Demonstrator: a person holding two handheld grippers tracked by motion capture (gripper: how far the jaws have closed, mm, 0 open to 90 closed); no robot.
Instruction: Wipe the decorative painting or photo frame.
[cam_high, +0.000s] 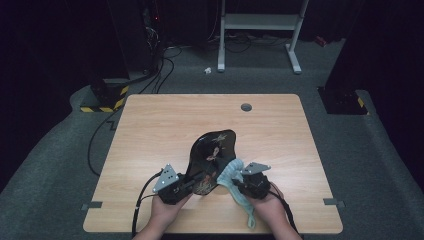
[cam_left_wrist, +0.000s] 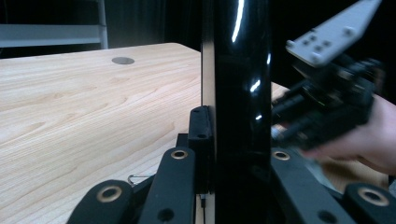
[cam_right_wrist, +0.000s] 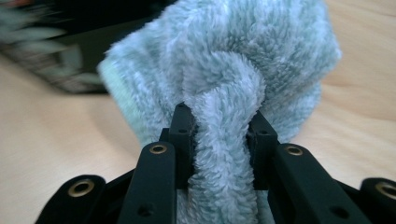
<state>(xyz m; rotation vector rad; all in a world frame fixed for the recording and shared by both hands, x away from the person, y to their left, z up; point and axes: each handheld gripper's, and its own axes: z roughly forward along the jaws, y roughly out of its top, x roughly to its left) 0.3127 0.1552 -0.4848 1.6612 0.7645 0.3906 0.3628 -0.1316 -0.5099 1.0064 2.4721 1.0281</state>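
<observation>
A glossy black lacquer plate (cam_high: 211, 157) with a painted picture stands tilted up from the wooden table (cam_high: 165, 125), near its front middle. My left gripper (cam_high: 186, 186) is shut on the plate's lower rim; in the left gripper view the plate's black edge (cam_left_wrist: 238, 93) rises straight up between the jaws. My right gripper (cam_high: 239, 186) is shut on a pale blue-green fluffy cloth (cam_high: 231, 172), which touches the plate's right side and trails down toward the table's front edge. In the right gripper view the cloth (cam_right_wrist: 224, 70) bulges out between the jaws.
A round grey cable hole (cam_high: 246, 107) sits near the table's far edge. A white desk frame (cam_high: 260, 30) stands on the floor beyond. Black cables (cam_high: 150, 85) run across the grey carpet at the left. A black cable (cam_high: 139, 205) trails from my left gripper.
</observation>
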